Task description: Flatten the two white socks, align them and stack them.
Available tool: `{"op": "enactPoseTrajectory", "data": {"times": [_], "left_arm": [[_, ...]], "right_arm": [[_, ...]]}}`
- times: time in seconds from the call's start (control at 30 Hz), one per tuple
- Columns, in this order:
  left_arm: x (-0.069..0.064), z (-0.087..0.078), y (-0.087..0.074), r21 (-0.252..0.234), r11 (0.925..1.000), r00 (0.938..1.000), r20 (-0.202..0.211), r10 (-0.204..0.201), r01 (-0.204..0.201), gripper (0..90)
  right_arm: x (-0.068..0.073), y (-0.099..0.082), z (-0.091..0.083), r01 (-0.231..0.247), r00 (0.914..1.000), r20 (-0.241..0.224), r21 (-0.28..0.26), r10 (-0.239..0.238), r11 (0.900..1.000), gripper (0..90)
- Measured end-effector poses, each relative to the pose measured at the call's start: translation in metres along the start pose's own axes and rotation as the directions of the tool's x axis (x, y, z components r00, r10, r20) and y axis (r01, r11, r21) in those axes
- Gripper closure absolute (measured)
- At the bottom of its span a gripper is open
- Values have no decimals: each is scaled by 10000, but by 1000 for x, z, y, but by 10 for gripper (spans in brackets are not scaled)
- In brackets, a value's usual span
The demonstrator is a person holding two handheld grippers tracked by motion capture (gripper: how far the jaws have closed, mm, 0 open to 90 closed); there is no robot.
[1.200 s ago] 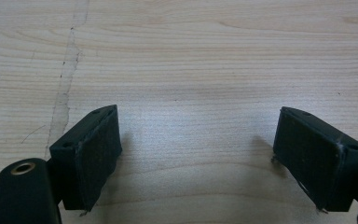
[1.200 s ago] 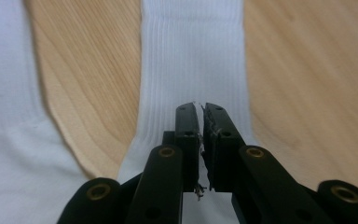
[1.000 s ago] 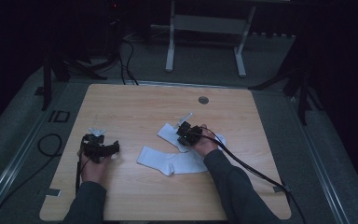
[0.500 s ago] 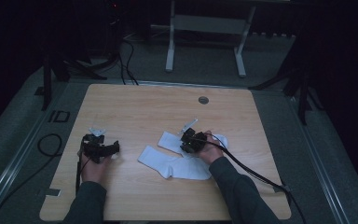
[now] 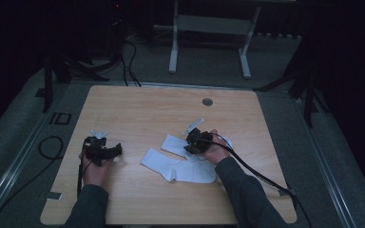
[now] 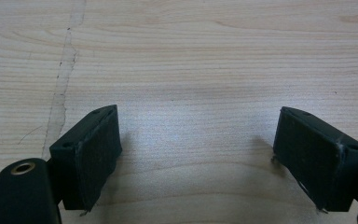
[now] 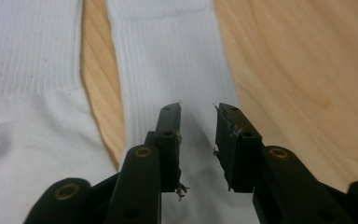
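Right gripper jaws have just been opening, narrow gap, nothing pinched, over the upper white sock beside the second sock mid-table, likely releasing after placement; left gripper jaws wide, empty, parked on bare wood.

The right hand covers part of one white sock; both socks run off the right gripper view's edges.

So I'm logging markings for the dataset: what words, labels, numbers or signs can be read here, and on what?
"ID": dark letters on the grey floor left of the table.
Nothing readable on the socks, the left gripper or the right gripper.
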State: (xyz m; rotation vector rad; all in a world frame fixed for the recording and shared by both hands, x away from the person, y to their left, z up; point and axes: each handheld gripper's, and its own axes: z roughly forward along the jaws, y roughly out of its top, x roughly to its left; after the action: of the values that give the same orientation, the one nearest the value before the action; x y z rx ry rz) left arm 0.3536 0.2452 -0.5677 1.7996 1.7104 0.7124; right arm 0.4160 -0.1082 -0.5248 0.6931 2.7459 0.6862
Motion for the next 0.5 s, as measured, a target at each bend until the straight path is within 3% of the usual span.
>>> {"op": "enactPoseTrajectory", "data": {"times": [0.1, 0.13, 0.23, 0.37, 0.5], "left_arm": [[0, 0, 0, 0, 10000, 10000, 2, -3, 3, 150], [0, 0, 0, -3, 10000, 10000, 0, -3, 3, 150], [0, 0, 0, 0, 10000, 10000, 1, 1, -1, 150], [0, 0, 0, -2, 10000, 10000, 2, -4, 4, 150], [0, 0, 0, -2, 10000, 10000, 3, -3, 3, 150]], "right_arm": [[-1, 4, 0, 243, 9997, 50, 99, -244, 9997, 656], [0, 9, 0, 639, 9980, 3, 70, -639, 9979, 626], [0, 15, 2, 943, 9955, -42, 167, -942, 9954, 603], [-3, 18, 8, 883, 9958, -272, 227, -876, 9958, 580], [-4, 17, 17, 926, 9948, -487, 616, -897, 9938, 538]]}}
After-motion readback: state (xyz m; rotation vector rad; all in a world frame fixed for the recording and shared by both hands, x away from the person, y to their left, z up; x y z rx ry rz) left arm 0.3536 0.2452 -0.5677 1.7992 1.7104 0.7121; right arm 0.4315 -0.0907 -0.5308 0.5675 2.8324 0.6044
